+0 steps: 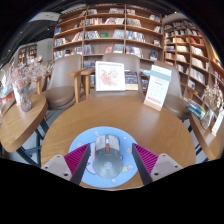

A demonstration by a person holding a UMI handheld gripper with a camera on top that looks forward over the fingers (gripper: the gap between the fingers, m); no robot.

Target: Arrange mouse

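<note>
A grey and white mouse [106, 158] with orange marks lies on a round light-blue mat [100, 136] at the near edge of a round wooden table [110, 112]. My gripper [111, 156] is open. The mouse stands between the fingers, with its rear toward me. The left magenta pad [79, 158] is close by the mouse's left side. The right pad [144, 157] stands a small gap off its right side. The mouse rests on the mat.
A standing display card [110, 76] is at the table's far edge and a tilted sign [158, 86] at its far right. Wooden chairs [82, 82] stand beyond the table. A side table [20, 118] is at left. Bookshelves [110, 30] line the back.
</note>
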